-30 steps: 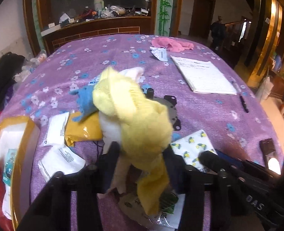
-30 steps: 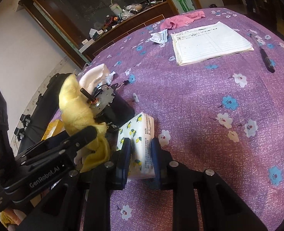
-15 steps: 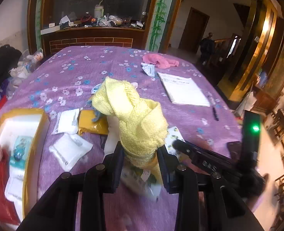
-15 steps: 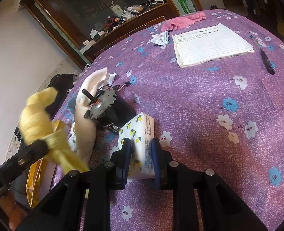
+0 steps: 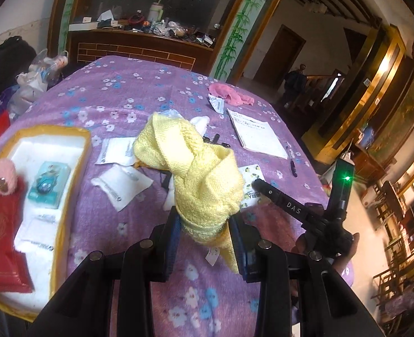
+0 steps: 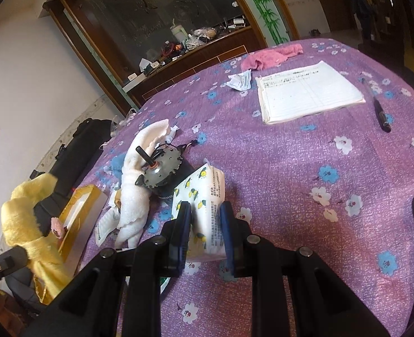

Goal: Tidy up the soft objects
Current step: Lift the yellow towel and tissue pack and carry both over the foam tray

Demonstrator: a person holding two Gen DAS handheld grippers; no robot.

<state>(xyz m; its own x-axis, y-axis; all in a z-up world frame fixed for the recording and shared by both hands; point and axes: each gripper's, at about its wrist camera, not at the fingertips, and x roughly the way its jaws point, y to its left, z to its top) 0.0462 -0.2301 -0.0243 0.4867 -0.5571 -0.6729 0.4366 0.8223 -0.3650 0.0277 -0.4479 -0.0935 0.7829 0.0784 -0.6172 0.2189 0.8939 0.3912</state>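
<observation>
- Above the purple tabletop (image 5: 139,241), the left claw (image 5: 205,231), clenched on the yellow knitted cloth (image 5: 195,168), has lifted it clear of the pile, ready for sorting.
- Right claw (image 6: 205,226) stays clamped on the lemon-print tissue pack (image 6: 204,193), resting beside the motor (image 6: 162,171).
- Leftward, the yellow-rimmed tray (image 5: 66,196) lies near; open cloth lies between.

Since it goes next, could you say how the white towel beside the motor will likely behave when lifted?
The white towel lies crumpled and folded, so it is probably floppy and will drape. It touches the motor, perhaps passing partly under it, so it may drag.
</observation>
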